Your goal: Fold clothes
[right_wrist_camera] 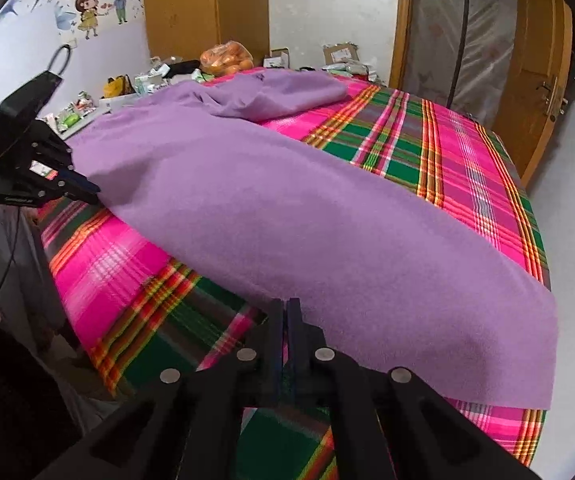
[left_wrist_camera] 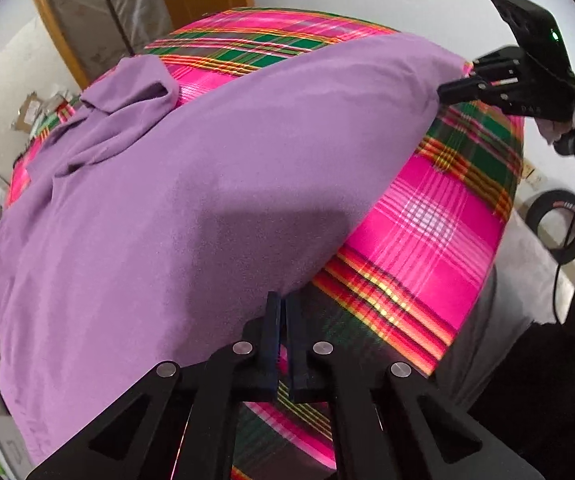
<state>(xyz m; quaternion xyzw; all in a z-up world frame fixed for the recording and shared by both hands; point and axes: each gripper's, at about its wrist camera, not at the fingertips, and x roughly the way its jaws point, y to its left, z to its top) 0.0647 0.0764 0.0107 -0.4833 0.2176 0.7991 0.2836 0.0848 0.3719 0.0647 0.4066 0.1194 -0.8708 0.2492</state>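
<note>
A purple garment (right_wrist_camera: 271, 200) lay spread over a bed covered by a plaid blanket (right_wrist_camera: 467, 168), with one bunched sleeve (right_wrist_camera: 279, 96) at the blanket's far end. Both pairs of tongs stood closed at the garment's near hem. The left tongs (left_wrist_camera: 283, 312) pinched one hem corner, and the right tongs (right_wrist_camera: 286, 312) pinched the hem further along; each showed in the other's view, clamped on purple cloth. The fabric looked soft, light and limp, so it would likely sag and drape between the two grips rather than hold a line. The hem corners seemed the sound places to hold. The garment lay one layer thick, with no fold visible in either view.
</note>
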